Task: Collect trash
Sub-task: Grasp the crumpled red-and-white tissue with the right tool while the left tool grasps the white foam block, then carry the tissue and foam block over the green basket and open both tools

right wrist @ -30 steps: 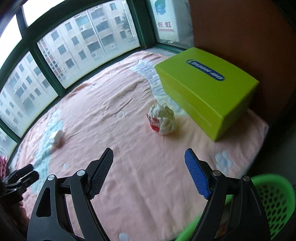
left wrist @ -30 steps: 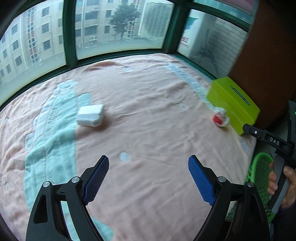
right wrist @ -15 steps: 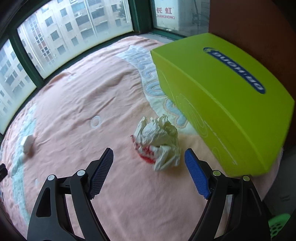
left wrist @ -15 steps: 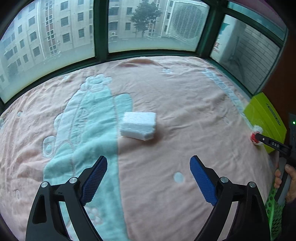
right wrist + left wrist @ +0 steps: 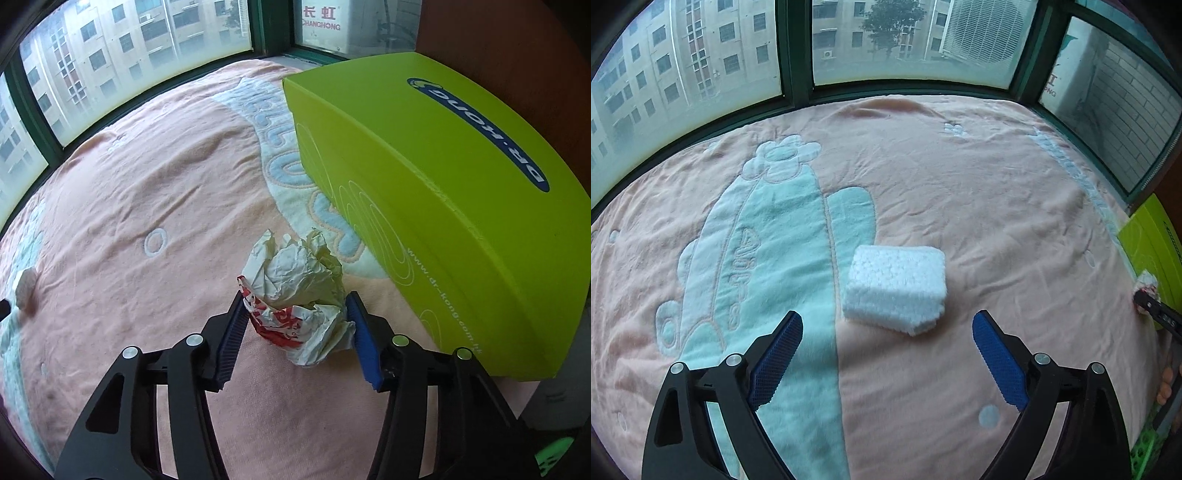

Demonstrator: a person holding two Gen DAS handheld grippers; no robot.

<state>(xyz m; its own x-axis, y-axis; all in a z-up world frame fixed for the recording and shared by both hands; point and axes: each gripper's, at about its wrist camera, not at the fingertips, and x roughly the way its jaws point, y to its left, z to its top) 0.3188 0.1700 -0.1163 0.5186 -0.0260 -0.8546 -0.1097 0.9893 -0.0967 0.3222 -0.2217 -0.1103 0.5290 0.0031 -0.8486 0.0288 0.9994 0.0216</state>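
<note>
A white foam block lies on the pink blanket just ahead of my left gripper, which is open and empty. The block shows small at the far left of the right wrist view. My right gripper has its blue pads against both sides of a crumpled white and red paper wrapper that rests on the blanket beside a lime green box. The wrapper also shows at the right edge of the left wrist view.
The green box stands at the blanket's right side by a brown wall. A green mesh basket sits low at the right, off the blanket; a bit of it shows in the right wrist view. Windows ring the far edge.
My left gripper has moved toward the foam block, now just ahead of its fingers. My right gripper has advanced onto the wrapper and narrowed until its pads touch it.
</note>
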